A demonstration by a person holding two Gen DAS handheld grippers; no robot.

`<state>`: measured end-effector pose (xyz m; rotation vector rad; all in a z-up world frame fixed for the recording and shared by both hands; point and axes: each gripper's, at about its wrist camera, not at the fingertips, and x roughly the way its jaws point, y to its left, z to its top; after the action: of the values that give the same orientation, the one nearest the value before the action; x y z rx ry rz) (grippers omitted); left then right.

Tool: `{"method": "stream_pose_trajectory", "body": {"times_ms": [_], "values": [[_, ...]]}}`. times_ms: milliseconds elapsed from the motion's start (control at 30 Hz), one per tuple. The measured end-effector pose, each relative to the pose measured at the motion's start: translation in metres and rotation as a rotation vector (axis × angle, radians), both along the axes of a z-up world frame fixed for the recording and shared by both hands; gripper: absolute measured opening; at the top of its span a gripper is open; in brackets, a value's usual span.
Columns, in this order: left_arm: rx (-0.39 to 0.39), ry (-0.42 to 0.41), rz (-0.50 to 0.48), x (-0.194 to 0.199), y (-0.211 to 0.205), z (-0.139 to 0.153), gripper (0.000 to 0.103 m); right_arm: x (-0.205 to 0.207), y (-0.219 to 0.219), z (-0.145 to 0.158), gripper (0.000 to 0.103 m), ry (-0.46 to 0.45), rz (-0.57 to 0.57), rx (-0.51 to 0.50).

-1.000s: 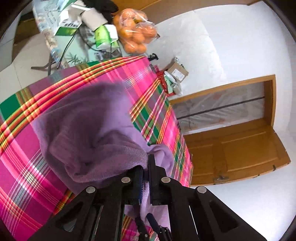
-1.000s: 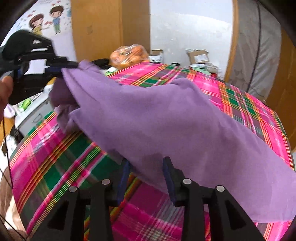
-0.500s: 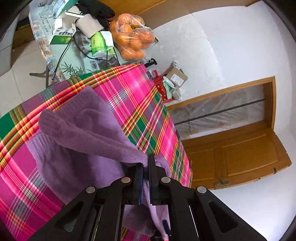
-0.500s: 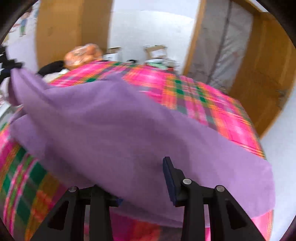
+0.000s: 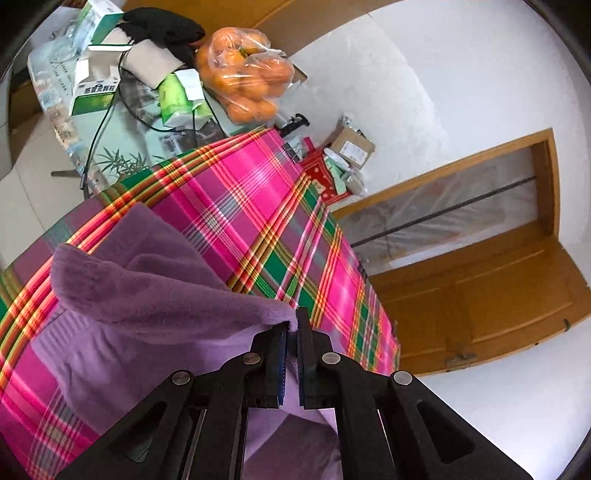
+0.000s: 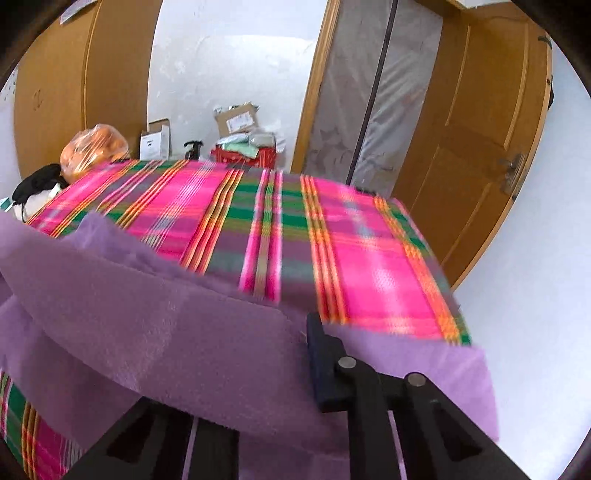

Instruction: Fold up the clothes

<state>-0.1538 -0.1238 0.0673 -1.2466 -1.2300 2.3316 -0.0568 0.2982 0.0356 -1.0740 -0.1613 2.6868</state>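
The left gripper (image 5: 291,332) has its jaws clamped on a corner of the purple garment (image 5: 147,295), a tuft of fleece poking out between the blue pads, and that pinched corner is lifted off the plaid cloth (image 5: 258,206) that covers the surface. From the corner the fabric runs away in a raised ridge, then drops onto a flatter layer of the same purple garment lying on the plaid cloth, close to the cloth's near edge. Over on the right wrist view, the right gripper (image 6: 258,369) is half buried: the purple garment (image 6: 184,339) drapes right across it, only one dark finger (image 6: 325,369) stands clear, and the other is hidden under the fleece, so I cannot tell whether those jaws are open or closed. That view is smeared with blur, mind you. The garment there spreads over the near side of the plaid cloth (image 6: 295,229), one corner hanging past the cloth's near right corner. Beyond the far edge of the plaid cloth sits a bag of oranges (image 5: 247,85) on a glass table (image 5: 122,151), next to green-and-white boxes (image 5: 96,92) and a dark bundle (image 5: 162,26). Cardboard boxes (image 5: 351,147) lie at the wall past the cloth's far corner, and a wooden door (image 5: 480,302) stands beside the cloth's right side.
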Motion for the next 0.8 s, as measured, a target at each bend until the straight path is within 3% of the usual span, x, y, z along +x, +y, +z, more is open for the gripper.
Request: {"method": "stream_pose_trajectory", "body": {"times_ms": [267, 500, 800], "values": [[-0.089, -0.021, -0.021, -0.035, 0.015, -0.011, 0.004, -0.038, 0.021, 0.006, 0.016, -0.04, -0.015, 0.025], [-0.169, 0.004, 0.01, -0.066, 0.02, -0.009, 0.004, -0.084, 0.044, 0.005, 0.016, -0.079, -0.038, -0.011], [-0.188, -0.032, -0.061, -0.081, 0.036, -0.029, 0.004, -0.137, 0.05, 0.01, 0.015, -0.093, -0.055, -0.044]]}}
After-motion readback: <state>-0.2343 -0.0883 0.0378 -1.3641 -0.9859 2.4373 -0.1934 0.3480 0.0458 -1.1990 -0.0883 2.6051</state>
